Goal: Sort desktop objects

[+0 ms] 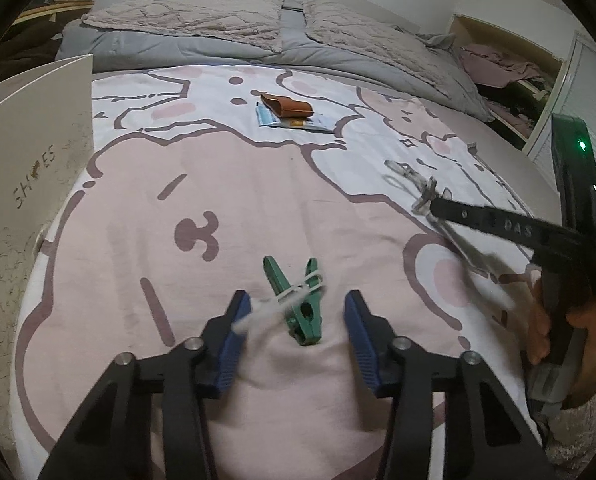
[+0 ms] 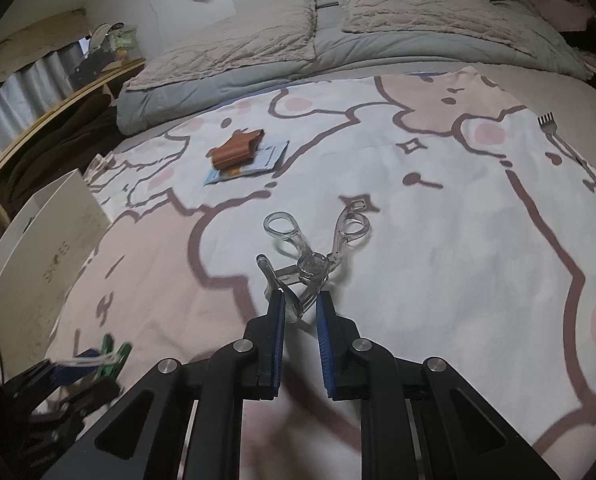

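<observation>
Nearest, the left claw (image 1: 298, 316) is spread wide around the green clothespin (image 1: 298, 304) on the bed (image 1: 118, 220), its long axis running near-to-far. The right claw (image 2: 301, 312), narrow, straddles the clear clamp's (image 2: 311, 256) tip, handles pointing far.

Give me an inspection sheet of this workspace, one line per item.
Surface: bed blanket with pink cartoon print, slightly wrinkled.
Job's things: green clothespin with a white tie around it, lying between the left gripper's jaws; clear plastic scissor-like tool, handles pointing away, its near end between the right gripper's jaws.
Clutter: brown leather pouch on a blue packet; small metal fork-like tool at the right edge; white box on the left.
Grippers: left open wide; right narrowly parted around the clear tool, contact unclear.
Cables: nothing seen.
Surroundings: grey duvet, pillows, wooden shelving.
</observation>
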